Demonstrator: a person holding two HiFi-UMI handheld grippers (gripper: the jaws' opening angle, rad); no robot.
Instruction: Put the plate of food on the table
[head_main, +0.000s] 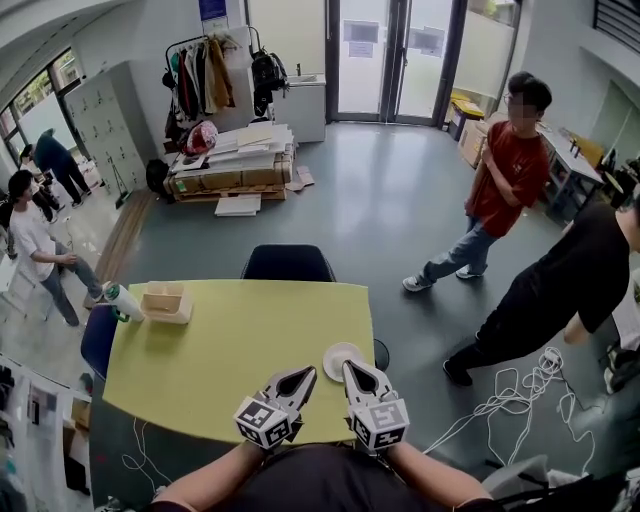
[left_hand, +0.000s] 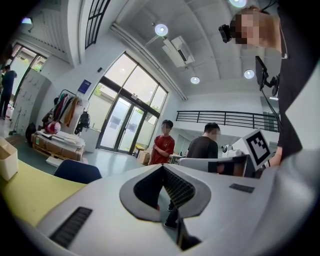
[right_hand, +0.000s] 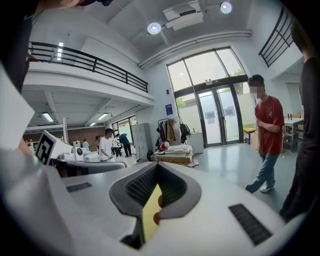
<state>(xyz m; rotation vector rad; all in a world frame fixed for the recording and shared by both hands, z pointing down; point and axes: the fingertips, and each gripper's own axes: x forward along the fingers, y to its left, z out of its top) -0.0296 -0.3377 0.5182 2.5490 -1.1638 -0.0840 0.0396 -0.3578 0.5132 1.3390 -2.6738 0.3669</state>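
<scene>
A small white plate (head_main: 338, 357) rests on the yellow table (head_main: 230, 350), near its front right corner. My right gripper (head_main: 353, 368) is shut and its tip sits just at the plate's right rim; whether it touches is unclear. To its left, my left gripper (head_main: 301, 376) hovers over the table's front edge, also shut and empty. In the left gripper view the left gripper (left_hand: 162, 166) points up at the room, jaws together. In the right gripper view the right gripper (right_hand: 157, 165) shows a sliver of yellow table (right_hand: 149, 212) and small red bits (right_hand: 159, 201) through the slot between its pads.
A wooden box (head_main: 165, 300) and a green-and-white bottle (head_main: 123, 300) stand at the table's far left. A dark chair (head_main: 288, 263) is at the far side, a blue chair (head_main: 97, 338) at the left. Two people (head_main: 505, 185) stand right; white cables (head_main: 510, 392) lie on the floor.
</scene>
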